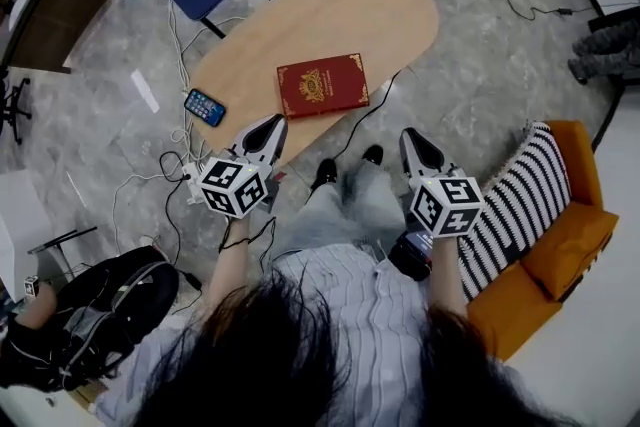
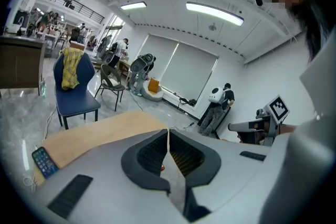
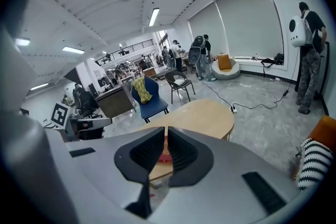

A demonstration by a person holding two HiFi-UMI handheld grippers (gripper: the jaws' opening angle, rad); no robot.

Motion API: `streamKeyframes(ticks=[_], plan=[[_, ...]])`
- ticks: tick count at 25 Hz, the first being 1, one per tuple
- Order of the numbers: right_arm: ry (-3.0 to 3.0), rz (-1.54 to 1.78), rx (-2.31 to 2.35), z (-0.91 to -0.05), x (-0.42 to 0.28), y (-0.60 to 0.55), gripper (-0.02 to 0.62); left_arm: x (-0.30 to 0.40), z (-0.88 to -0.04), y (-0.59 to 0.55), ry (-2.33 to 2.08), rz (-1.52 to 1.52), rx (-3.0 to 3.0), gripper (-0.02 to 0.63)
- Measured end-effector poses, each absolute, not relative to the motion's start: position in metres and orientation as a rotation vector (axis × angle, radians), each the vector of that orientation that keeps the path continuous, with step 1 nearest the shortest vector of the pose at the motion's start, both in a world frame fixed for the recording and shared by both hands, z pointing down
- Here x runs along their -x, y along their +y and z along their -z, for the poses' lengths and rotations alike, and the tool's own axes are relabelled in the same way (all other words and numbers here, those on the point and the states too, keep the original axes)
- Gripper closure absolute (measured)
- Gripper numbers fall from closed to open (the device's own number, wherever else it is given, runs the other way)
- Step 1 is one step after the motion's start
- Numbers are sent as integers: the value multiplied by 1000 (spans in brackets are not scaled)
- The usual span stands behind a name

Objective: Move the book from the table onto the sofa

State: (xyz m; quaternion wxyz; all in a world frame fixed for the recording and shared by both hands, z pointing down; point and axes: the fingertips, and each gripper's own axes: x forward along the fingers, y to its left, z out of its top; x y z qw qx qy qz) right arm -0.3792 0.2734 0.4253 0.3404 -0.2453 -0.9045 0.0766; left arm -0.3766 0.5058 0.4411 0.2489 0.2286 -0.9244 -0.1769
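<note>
Red gilt-stamped hardback book (image 1: 322, 85) lies flat at the near edge of the oval wooden table (image 1: 330, 5). It is probably stiff, hefty and slick, so pinch its edge. Both left gripper (image 1: 272, 123) and right gripper (image 1: 411, 137) are closed and empty.

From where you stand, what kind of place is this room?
Probably an open office or lab with a lounge corner: long ceiling strip lights, an oval light-wood table holding a red hardcover book, and an orange sofa.

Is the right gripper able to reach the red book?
Probably yes. The red book lies bare by the near edge of the table, and nothing stands between it and the right gripper. Its shut jaws would need to open first.
</note>
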Motion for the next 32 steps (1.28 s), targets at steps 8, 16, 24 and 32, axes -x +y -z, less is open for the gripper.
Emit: streamKeyframes(ticks=[8,16,24,32], plan=[[-2250,-155,770,-465,451,276,565,415,-474,501,-2494,574,-476,594],[-2107,-113,950,-533,506,303,563,438,-536,499,-2423,564,-374,593],[-1988,-133,911,-621,529,315,563,465,-603,517,-2369,539,-306,589],[-1907,-158,856,-702,533,310,561,473,-674,516,-2244,511,-389,491]])
